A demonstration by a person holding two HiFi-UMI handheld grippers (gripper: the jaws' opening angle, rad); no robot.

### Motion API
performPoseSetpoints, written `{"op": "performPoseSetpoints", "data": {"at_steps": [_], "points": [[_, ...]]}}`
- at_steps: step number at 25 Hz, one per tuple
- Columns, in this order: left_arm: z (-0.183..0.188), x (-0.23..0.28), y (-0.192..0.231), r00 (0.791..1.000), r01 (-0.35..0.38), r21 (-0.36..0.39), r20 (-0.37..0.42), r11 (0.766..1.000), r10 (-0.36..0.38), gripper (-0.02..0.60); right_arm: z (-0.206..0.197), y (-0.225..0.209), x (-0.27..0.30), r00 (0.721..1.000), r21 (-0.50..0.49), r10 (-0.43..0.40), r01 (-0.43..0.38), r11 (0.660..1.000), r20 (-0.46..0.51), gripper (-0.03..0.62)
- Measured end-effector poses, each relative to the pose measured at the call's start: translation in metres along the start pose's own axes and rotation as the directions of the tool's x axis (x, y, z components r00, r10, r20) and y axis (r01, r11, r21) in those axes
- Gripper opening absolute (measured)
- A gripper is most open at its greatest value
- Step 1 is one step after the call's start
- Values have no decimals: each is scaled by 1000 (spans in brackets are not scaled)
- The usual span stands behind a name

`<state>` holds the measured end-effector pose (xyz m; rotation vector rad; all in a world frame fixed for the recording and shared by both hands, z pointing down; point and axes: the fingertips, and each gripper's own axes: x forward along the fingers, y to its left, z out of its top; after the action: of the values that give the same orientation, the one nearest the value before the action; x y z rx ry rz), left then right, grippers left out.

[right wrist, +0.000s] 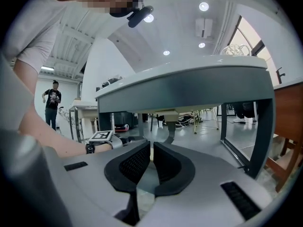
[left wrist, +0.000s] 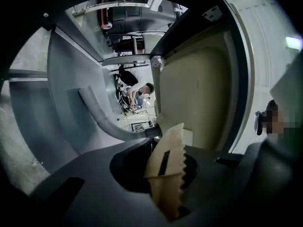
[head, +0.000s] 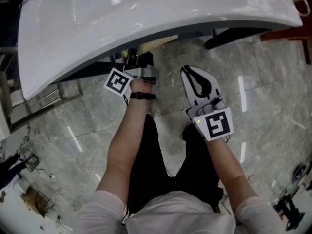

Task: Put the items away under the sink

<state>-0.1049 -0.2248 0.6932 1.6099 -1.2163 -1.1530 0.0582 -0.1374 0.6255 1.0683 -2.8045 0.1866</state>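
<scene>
Left gripper (left wrist: 165, 162): jaws closed on one tan toothed piece (left wrist: 171, 148), a thin flat item with a serrated edge and a dark slot (its exact kind cannot be determined). The piece is seated between the pads and projects forward past the tips. Its long axis runs along the jaws and points into the space below the sink (head: 146, 13). Ahead of these jaws lies the sink's pale underside panel (left wrist: 199, 89), with a grey curved pipe (left wrist: 99, 115) to the jaws' left. The head view shows this gripper's tips beneath the sink rim. It is therefore the nearer one to the storage space, and the coming move is judged to depend on pushing forward along the jaw line and then releasing. Right gripper (head: 195, 77): jaws drawn together to a narrow slit, with nothing between them. The sink edge stands ahead of and above these jaws, well apart, and this gripper is held over the marble floor (head: 253, 82). Count: one item visible, carried; two grippers; one sink. No other items for stowing appear in any view.
</scene>
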Motion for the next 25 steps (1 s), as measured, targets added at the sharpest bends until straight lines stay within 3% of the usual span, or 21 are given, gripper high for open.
{"op": "performPoseSetpoints", "data": {"at_steps": [9, 11, 12, 13, 14, 15, 16, 17, 19, 20, 22, 25], "points": [[23, 34, 27, 994, -5, 0, 109, 1000, 5, 8, -16, 0, 20, 1000, 0, 11, -11, 1000, 4, 46], [33, 29, 47, 979, -127, -20, 158, 992, 129, 9, -17, 0, 19, 1000, 0, 9, -9, 1000, 9, 46], [36, 21, 61, 956, -231, -33, 177, 972, 234, 17, -19, 1, 18, 1000, 3, 9, -9, 1000, 7, 46], [38, 12, 76, 921, -337, -44, 191, 940, 339, 107, -21, 1, 17, 1000, 8, 8, -8, 1000, 1, 46], [39, 5, 89, 882, -424, -51, 202, 904, 425, 243, -22, 0, 16, 1000, 13, 5, -5, 1000, -4, 46], [40, 0, 96, 855, -474, -51, 212, 879, 473, 341, -23, -1, 16, 1000, 18, 3, -3, 1000, -7, 46], [41, 0, 96, 853, -475, -44, 220, 879, 472, 378, -22, -2, 16, 1000, 21, 1, -1, 1000, -5, 46], [40, 4, 89, 876, -430, -35, 226, 902, 426, 412, -21, -2, 17, 1000, 22, 1, -1, 1000, 2, 46], [36, 20, 65, 942, -253, -17, 225, 967, 250, 463, -18, -1, 19, 1000, 24, 5, -5, 1000, 10, 46], [34, 27, 53, 962, -159, -8, 221, 987, 157, 465, -18, -1, 19, 1000, 26, 6, -6, 1000, 12, 46], [30, 32, 42, 976, -58, 8, 211, 998, 55, 468, -19, -1, 20, 1000, 32, 6, -6, 999, 8, 46], [30, 24, 41, 978, -59, 27, 200, 998, 52, 474, -21, 0, 20, 1000, 39, 8, -8, 999, -4, 46]]}}
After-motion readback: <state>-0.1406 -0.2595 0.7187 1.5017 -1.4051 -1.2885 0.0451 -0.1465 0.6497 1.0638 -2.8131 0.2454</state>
